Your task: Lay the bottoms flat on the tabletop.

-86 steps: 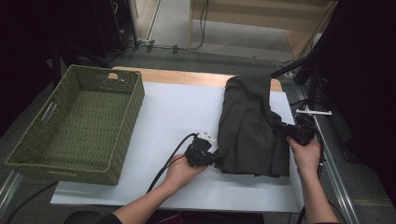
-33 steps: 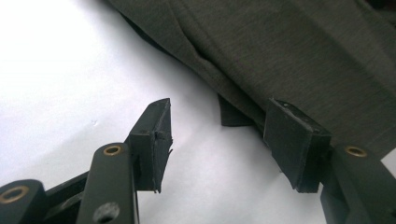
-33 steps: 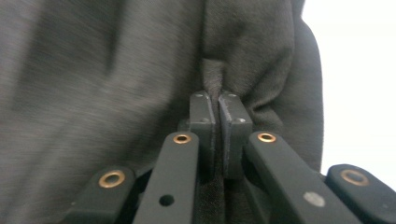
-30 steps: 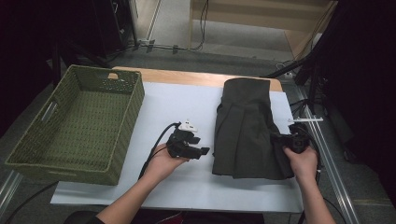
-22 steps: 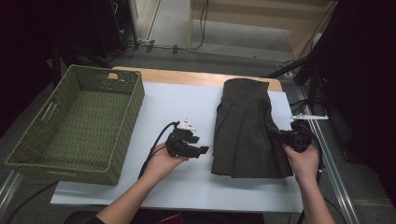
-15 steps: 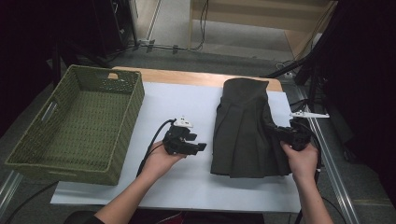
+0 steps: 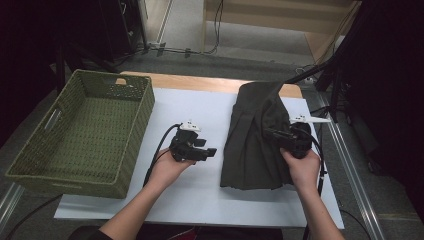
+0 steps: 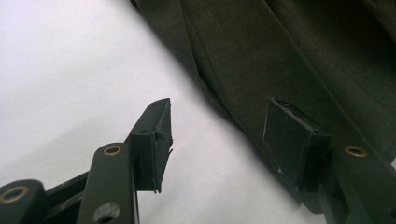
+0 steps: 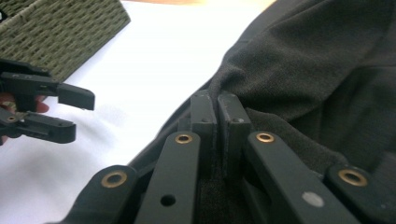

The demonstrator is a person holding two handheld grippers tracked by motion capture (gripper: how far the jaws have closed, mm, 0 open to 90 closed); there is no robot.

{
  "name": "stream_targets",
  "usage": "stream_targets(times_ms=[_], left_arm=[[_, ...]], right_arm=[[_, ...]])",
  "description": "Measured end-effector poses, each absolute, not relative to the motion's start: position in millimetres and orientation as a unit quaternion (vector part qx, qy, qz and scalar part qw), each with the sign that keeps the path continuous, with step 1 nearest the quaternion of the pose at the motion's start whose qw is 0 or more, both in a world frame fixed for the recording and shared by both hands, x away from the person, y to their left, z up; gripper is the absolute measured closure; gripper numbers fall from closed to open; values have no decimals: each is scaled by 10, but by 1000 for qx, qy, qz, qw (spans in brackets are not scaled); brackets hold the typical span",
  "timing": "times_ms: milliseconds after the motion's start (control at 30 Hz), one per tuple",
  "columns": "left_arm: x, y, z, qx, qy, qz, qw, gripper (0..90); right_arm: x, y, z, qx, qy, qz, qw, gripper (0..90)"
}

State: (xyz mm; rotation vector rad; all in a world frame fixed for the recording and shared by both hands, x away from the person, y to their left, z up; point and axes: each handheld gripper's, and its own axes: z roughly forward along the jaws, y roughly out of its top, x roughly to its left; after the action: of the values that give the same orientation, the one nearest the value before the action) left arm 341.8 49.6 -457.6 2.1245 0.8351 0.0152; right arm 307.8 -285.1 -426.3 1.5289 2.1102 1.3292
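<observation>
A dark olive garment (image 7: 250, 150) lies on the right half of the white sheet (image 7: 200, 110). My right gripper (image 7: 271, 134) is shut on a fold of its cloth over the garment's middle; in the right gripper view the jaws (image 9: 217, 105) pinch the dark fabric (image 9: 317, 60) between them. My left gripper (image 7: 211, 150) hovers open just left of the garment's edge, holding nothing. Its jaws point at the garment (image 8: 289, 56) in the left gripper view, where the left gripper (image 8: 219, 121) has white sheet below it. The right gripper view also shows the open left gripper (image 9: 70, 112).
A green woven basket (image 7: 30, 160) stands on the left of the table, also visible as a basket corner (image 9: 60, 28). A wooden table edge (image 7: 200, 82) runs along the back. Metal rails and cables lie to the right.
The left gripper let go of the garment's left edge and backed off to the left. The right gripper carried the garment's right side up and leftward over its middle.
</observation>
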Motion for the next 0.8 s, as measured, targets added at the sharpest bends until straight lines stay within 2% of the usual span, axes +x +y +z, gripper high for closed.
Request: stream_targets(times_ms=[500,600,800], left_arm=[[3441,541,-4557,835,345,3,428,424],[3442,552,-4544,833,344,4,432,424],[3460,618,-4513,831,353,13,430,424]], right_arm=[[3194,-2403,-4244,494,735,451,109,840],[3203,-2301,-4240,484,746,441,121,838],[3261,-2094,-4253,473,753,444,112,838]])
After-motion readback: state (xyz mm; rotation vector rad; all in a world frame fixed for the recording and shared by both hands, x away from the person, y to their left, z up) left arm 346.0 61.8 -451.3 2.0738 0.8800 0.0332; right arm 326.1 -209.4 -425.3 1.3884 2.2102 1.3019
